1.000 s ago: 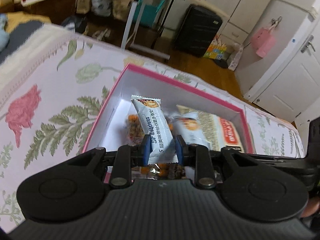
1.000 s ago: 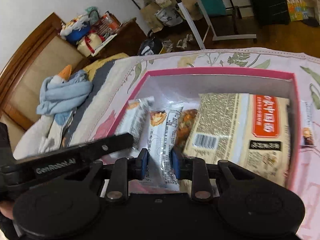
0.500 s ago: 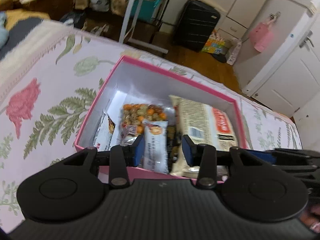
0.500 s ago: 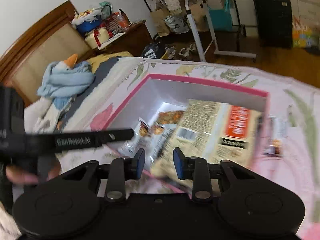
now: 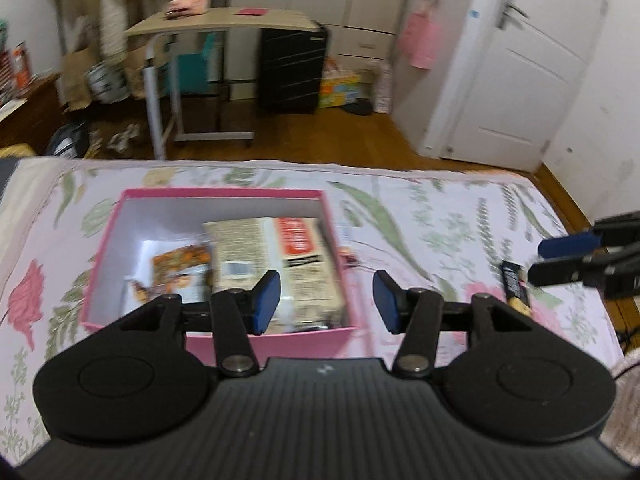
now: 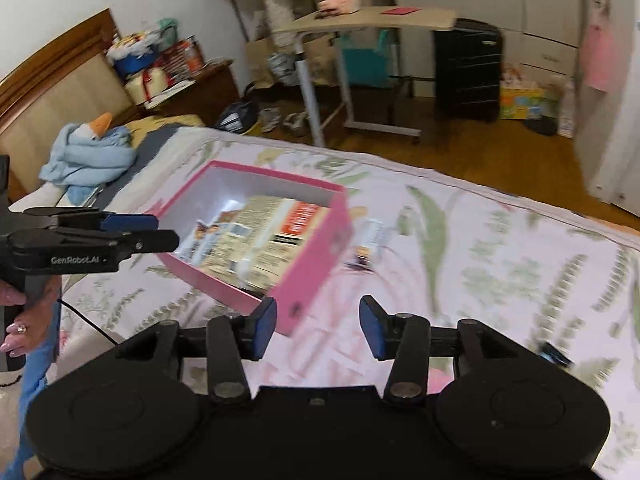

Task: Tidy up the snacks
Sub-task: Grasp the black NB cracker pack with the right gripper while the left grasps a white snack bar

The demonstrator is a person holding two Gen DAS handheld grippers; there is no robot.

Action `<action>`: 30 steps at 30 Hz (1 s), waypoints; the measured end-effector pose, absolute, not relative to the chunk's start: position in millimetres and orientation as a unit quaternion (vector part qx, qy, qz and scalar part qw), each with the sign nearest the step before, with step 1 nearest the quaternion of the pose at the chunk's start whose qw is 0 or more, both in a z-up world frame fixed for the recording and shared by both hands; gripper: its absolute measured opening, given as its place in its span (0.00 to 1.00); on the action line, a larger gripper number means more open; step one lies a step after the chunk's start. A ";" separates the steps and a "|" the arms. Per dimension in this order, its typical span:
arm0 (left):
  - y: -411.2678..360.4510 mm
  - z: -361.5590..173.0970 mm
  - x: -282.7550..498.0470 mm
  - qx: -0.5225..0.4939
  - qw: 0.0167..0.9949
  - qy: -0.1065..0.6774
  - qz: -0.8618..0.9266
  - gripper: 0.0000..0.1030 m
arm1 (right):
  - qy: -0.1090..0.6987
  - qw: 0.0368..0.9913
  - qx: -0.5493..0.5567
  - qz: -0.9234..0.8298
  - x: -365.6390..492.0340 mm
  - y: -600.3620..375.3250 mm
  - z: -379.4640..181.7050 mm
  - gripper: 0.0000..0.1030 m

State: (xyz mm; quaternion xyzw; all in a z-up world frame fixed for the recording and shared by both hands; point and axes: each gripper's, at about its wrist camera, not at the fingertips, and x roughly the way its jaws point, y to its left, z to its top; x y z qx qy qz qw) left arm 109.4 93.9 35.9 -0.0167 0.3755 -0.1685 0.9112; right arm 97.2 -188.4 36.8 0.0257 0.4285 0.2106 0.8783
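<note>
Currently held above the floral bedspread (image 5: 460,216), near edge of pink box (image 5: 272,340) just ahead of left gripper (image 5: 326,302); blue pads (image 5: 266,300) spread wide, nothing between them. Same for right gripper (image 6: 318,328): pads (image 6: 264,326) well apart, empty, hovering short of the box's near corner (image 6: 304,280). Inside the box: large beige packet with red label (image 5: 280,256) lying flat against the right wall, orange-printed snack bag (image 5: 182,264) to its left, white wrapped bar (image 5: 138,290) at the near left corner, partly hidden behind the left finger linkage. White floor of box showing at far left. Outside the box, on the bedspread just right of its right wall: small white wrapper and a dark scrap (image 6: 370,246), blurred, contents unreadable. Further right of the box, well apart from it: dark bar-shaped snack (image 5: 514,284) lying flat, close to the tip of the right gripper as seen in the left view. Another small dark-and-blue item (image 6: 554,354) near the right edge of the right view, too blurred to identify. Beyond the box, off the bed: rolling side table (image 5: 224,26), black suitcase (image 5: 292,70), white door (image 5: 520,72). Left of the box, near the headboard: blue cloth bundle with goose head (image 6: 90,152).
</note>
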 end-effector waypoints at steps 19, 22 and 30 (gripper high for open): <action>-56.9 -34.1 147.3 0.028 0.913 0.378 -0.151 0.66 | 0.537 0.828 0.154 0.047 135.3 -353.6 -87.0 0.77; -72.1 -56.7 162.9 0.034 0.921 0.373 -0.109 0.66 | 0.550 0.817 0.173 0.021 146.1 -367.4 -116.4 0.77; -99.7 -105.6 211.8 0.053 0.921 0.382 -0.050 0.66 | 0.563 0.797 0.218 -0.008 159.1 -390.3 -164.0 0.77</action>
